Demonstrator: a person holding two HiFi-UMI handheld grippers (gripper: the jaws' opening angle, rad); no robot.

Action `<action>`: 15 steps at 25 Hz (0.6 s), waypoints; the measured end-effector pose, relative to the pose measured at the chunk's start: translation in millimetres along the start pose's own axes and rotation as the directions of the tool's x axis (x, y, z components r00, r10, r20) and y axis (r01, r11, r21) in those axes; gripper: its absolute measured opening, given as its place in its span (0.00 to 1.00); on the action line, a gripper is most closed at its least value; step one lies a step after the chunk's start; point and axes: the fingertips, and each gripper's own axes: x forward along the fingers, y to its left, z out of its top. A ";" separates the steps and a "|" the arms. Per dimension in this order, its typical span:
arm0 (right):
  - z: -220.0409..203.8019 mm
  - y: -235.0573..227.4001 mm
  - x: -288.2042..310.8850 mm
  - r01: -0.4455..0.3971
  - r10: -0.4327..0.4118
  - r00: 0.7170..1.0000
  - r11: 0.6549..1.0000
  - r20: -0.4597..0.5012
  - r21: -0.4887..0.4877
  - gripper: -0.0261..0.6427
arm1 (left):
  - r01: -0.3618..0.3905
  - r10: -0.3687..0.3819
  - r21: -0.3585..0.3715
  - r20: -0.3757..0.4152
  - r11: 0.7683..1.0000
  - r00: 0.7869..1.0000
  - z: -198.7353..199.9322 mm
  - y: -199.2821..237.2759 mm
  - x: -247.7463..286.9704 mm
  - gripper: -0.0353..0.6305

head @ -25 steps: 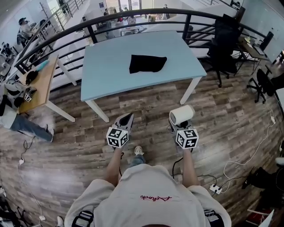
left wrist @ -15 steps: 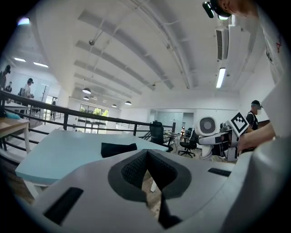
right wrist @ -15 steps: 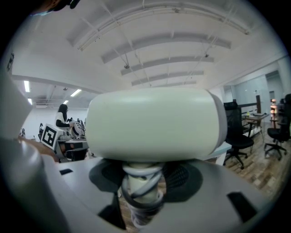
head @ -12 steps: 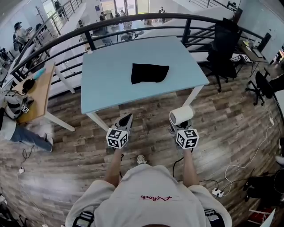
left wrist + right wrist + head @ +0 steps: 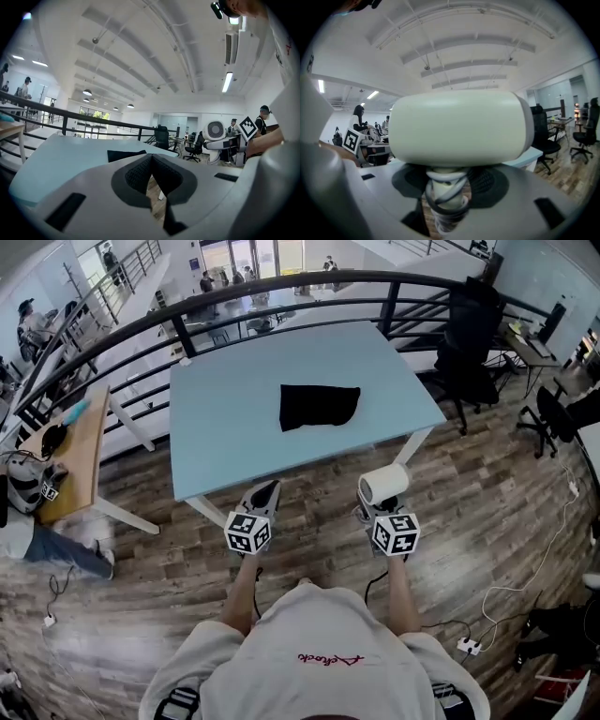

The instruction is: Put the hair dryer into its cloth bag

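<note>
A black cloth bag (image 5: 319, 406) lies flat on the light blue table (image 5: 225, 418), towards its middle right; in the left gripper view the bag (image 5: 125, 154) shows just beyond the jaws. My right gripper (image 5: 377, 508) is shut on the handle of a white hair dryer (image 5: 384, 484), whose barrel (image 5: 457, 126) fills the right gripper view above the jaws, with its cord wound round the handle (image 5: 446, 197). My left gripper (image 5: 265, 494) is shut and holds nothing; its pads (image 5: 140, 172) meet. Both grippers hover over the floor just short of the table's near edge.
A black railing (image 5: 281, 292) curves behind the table. A black office chair (image 5: 469, 352) stands at the table's right, a wooden desk (image 5: 70, 451) at the left. Cables and a power strip (image 5: 469, 645) lie on the wooden floor. People sit at the far left.
Both grippers and the person have come closer to the table: its near edge now lies just ahead of the jaws. The hair dryer stays in the right gripper.
</note>
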 end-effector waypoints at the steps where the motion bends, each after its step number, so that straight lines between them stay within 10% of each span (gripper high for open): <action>1: -2.3 1.2 2.2 0.002 -0.002 1.000 1.000 -0.004 0.002 0.39 | 0.008 -0.008 0.000 -0.003 1.000 1.000 -1.1 1.4 3.0 0.06; 15: -5.1 2.0 20.9 0.037 -0.037 0.999 0.999 -0.007 0.013 0.39 | 0.050 -0.050 -0.003 -0.018 0.999 0.999 -7.3 19.8 19.9 0.06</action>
